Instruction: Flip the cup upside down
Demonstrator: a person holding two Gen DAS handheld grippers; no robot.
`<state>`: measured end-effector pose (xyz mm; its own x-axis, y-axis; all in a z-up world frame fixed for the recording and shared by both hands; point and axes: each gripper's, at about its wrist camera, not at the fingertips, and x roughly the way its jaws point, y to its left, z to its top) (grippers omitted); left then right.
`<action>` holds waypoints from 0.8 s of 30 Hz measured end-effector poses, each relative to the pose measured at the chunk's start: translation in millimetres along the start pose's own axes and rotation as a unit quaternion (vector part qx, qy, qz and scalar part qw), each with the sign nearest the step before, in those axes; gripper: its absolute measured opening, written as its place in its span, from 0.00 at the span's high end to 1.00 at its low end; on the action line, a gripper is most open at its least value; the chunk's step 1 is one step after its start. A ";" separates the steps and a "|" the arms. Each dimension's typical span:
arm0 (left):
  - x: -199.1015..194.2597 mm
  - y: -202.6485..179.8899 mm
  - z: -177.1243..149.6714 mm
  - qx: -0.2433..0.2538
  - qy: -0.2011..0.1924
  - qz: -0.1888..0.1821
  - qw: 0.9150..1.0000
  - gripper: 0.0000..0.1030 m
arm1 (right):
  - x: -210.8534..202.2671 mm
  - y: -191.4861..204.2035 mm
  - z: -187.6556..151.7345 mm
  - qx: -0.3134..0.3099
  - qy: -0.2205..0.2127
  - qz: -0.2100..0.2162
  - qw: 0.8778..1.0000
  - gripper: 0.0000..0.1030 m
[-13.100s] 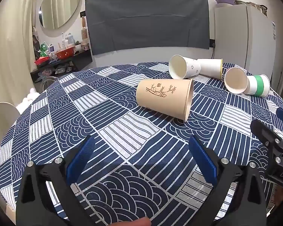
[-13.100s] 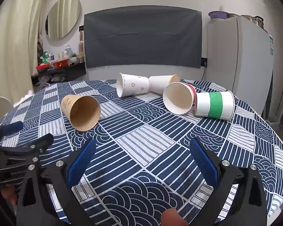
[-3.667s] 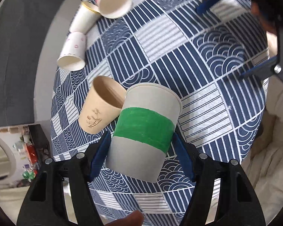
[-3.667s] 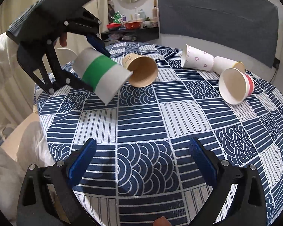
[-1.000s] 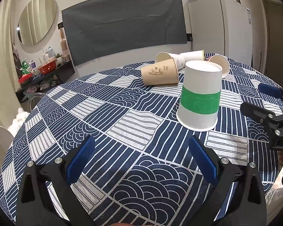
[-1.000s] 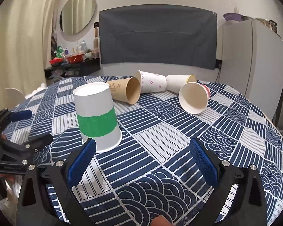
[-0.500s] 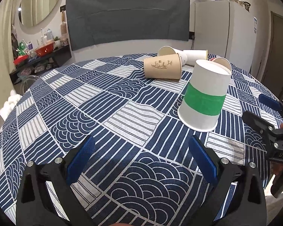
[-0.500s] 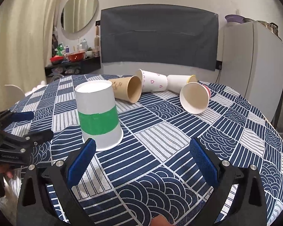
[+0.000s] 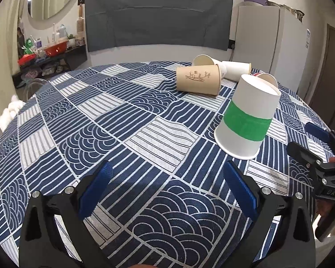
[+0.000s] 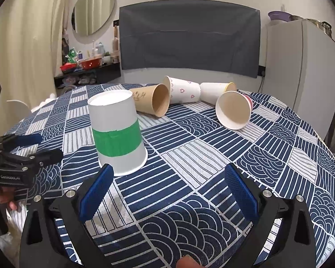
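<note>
The white cup with a green band [image 9: 248, 116] stands upside down, mouth on the tablecloth; it also shows in the right wrist view [image 10: 117, 131]. My left gripper [image 9: 167, 192] is open and empty, back from the cup and to its left. My right gripper [image 10: 167, 192] is open and empty, near the cup's right side. Each gripper shows at the edge of the other's view, the right one [image 9: 317, 145] and the left one [image 10: 26, 147]. A tan cup [image 9: 197, 79] [image 10: 150, 102] lies on its side behind.
The round table has a blue and white patterned cloth [image 10: 212, 156]. More cups lie on their sides at the far side: a heart-print one [image 10: 183, 91], a yellow-rimmed one [image 10: 216, 91], a red-rimmed one [image 10: 234, 111]. A fridge [image 10: 301, 71] stands at the right.
Both grippers stay open and apart from the standing cup. The left view has shifted slightly, so the cup sits further right; the right gripper has edged a little closer to it.
</note>
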<state>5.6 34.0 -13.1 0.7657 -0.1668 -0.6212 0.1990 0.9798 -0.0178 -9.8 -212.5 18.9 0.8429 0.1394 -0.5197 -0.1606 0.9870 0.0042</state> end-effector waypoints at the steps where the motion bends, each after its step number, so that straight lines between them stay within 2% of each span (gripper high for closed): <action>1: -1.3 -1.7 -0.5 0.004 -0.004 0.014 1.000 0.06 | -0.4 0.6 -0.2 -0.002 -0.001 -0.001 1.000 0.07; 8: -10.0 -14.9 -3.5 0.043 -0.034 0.038 0.998 0.06 | -1.9 3.7 -0.5 -0.013 -0.006 -0.004 1.000 0.07; 10: -11.3 -15.7 -4.0 0.048 -0.036 0.031 0.998 0.06 | -2.6 4.6 -0.5 -0.014 -0.007 -0.005 1.000 0.07; 16: -9.0 -9.4 -2.4 0.026 -0.026 0.010 0.999 0.06 | -3.0 6.8 -0.7 -0.021 -0.009 -0.006 1.000 0.07; 24: -9.1 -10.4 -2.5 0.026 -0.026 0.012 0.999 0.06 | -3.8 9.7 -1.0 -0.028 -0.012 -0.010 1.000 0.07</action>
<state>-5.0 25.6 -9.3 0.8015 -0.1493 -0.5791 0.2099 0.9770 0.0386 -15.1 -203.6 20.0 0.8577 0.1229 -0.4993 -0.1719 0.9837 -0.0533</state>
